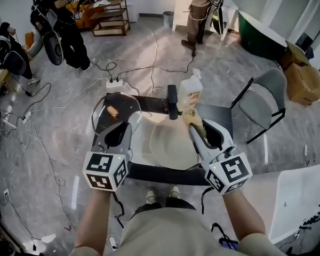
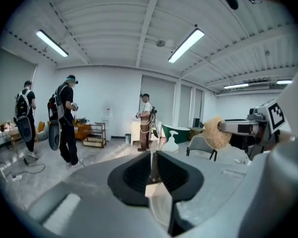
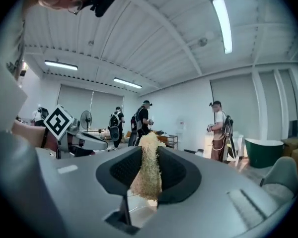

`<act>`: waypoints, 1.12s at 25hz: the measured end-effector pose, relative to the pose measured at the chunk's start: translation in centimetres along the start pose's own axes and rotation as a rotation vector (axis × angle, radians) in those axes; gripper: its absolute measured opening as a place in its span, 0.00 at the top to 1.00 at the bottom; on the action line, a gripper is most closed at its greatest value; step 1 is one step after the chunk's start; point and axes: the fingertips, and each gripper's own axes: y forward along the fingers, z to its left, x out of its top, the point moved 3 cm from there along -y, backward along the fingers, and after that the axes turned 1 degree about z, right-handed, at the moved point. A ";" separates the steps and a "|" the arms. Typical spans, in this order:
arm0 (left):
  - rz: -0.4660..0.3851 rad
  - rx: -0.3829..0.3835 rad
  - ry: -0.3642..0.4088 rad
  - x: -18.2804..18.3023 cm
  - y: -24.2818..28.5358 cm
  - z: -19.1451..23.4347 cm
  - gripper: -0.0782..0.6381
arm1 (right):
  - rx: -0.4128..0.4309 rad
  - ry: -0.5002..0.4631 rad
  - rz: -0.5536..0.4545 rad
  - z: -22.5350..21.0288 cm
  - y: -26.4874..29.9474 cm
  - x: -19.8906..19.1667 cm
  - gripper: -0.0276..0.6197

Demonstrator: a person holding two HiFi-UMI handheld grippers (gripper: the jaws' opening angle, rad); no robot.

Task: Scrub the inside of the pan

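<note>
We have the right gripper (image 3: 148, 155) clamped on the scrub pad (image 2: 214, 132), left gripper (image 2: 151, 170) pinched together, empty. Both hang above the pan (image 1: 168, 143) on the table (image 1: 216, 115); spray bottle (image 1: 191, 92) just behind it.

My left gripper (image 2: 152, 158) roughly level, fingers pressed together, my right gripper (image 3: 149, 155) alongside, fingers clamped on a straw-coloured scrub pad (image 3: 147, 176)

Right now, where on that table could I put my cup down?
The dark table corner between the bottle and the grey chair looks bare. The middle is crowded by the pan.
</note>
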 end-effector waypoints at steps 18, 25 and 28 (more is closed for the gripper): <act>-0.433 0.013 0.351 13.5 -9.2 -6.6 0.87 | -0.079 -0.225 -0.229 2.1 -8.8 11.6 0.80; -0.437 -0.011 0.389 11.1 -9.8 -8.0 0.89 | -0.090 -0.176 -0.207 2.4 -10.8 10.0 0.80; -0.414 -0.028 0.351 9.6 -9.4 -8.2 0.89 | -0.091 -0.184 -0.170 2.7 -11.0 8.8 0.80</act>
